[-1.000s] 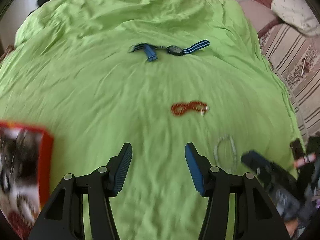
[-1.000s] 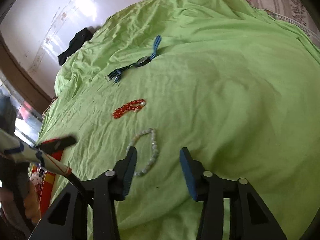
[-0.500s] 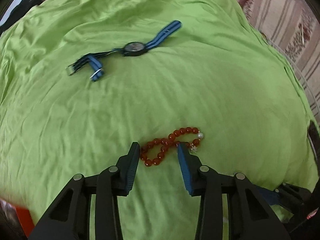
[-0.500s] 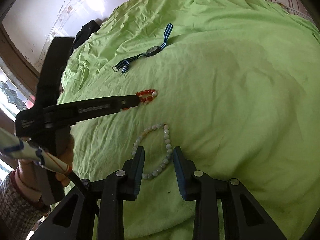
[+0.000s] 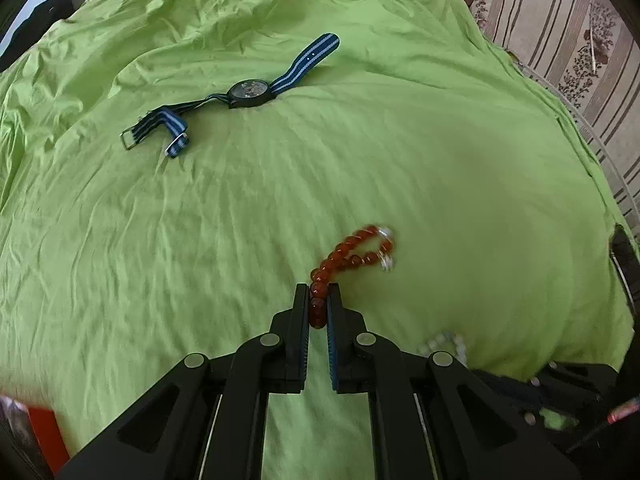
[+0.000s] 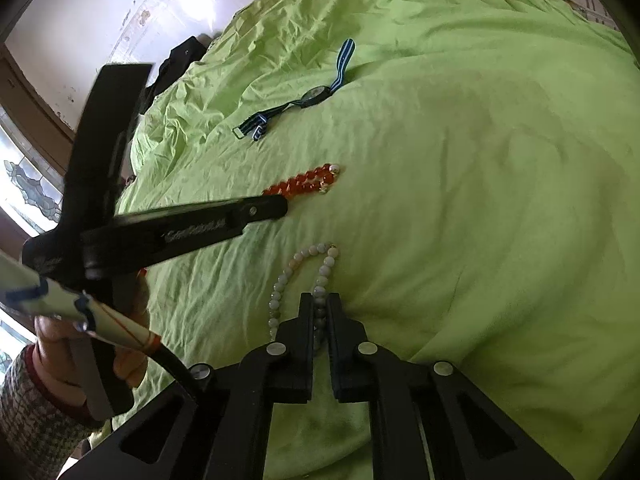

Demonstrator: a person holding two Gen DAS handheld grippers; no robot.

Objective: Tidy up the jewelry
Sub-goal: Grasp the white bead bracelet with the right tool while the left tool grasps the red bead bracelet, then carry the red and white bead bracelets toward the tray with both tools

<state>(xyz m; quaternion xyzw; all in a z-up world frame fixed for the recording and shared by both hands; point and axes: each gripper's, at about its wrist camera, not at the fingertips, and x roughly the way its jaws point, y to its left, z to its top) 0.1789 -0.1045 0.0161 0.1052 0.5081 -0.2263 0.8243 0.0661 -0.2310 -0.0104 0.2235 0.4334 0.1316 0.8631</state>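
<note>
Left gripper (image 5: 319,304) clamps the red bead bracelet (image 5: 352,254); right gripper (image 6: 320,312) clamps the pale bead bracelet (image 6: 304,272). Both lie mid-bed (image 5: 440,160); striped watch (image 5: 248,94) beyond, untouched. Sorting barely begun.

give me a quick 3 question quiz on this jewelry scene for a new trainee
1. True or false: the left tool is shut on the red bead bracelet.
2. Multiple choice: what does the right tool grip? A) the striped-strap watch B) the pale bead bracelet C) the green sheet only
3. Fill in: the watch lies flat on the ____ sheet, touched by neither tool.

Key
1. True: the beads sit pinched between its pads.
2. B: the pale bead bracelet runs between its pads.
3. Green: the green sheet covers the whole bed.
</note>
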